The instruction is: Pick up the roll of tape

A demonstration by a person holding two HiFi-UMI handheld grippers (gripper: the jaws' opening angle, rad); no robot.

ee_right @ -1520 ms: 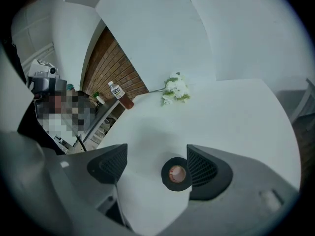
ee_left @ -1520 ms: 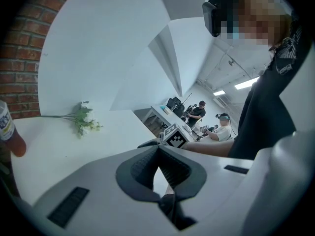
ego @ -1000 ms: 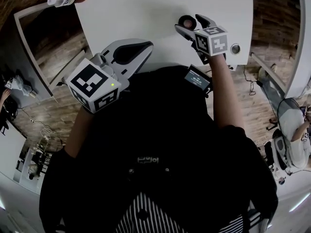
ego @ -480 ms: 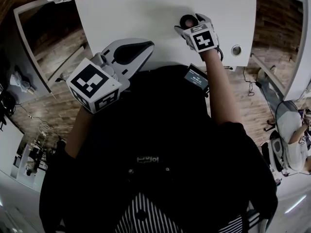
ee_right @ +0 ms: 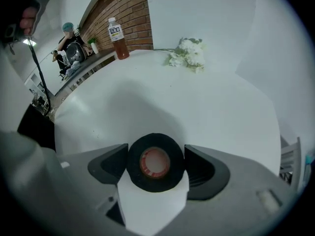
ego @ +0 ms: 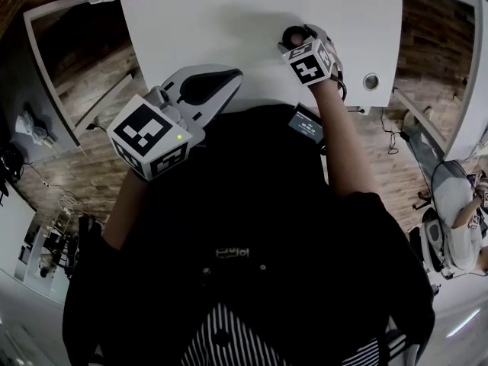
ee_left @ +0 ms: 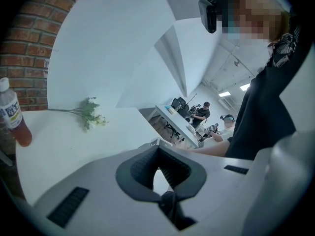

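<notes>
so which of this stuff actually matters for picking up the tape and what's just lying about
In the job: roll of tape; right hand-held gripper, jaws just closing with the tape between them, not pinched yet.
Lying about: bottle; flowers; left hand-held gripper, shut and empty.

Roll of tape [ee_right: 155, 162]: on your table [ego: 229, 21], between the jaws of your right gripper [ee_right: 156, 165].
Bottle [ee_right: 118, 39]: far left corner of the table.
Flowers [ee_right: 187, 53]: far edge, right of the bottle.
Left gripper [ego: 202, 82]: over the near edge, well left of the tape.
</notes>
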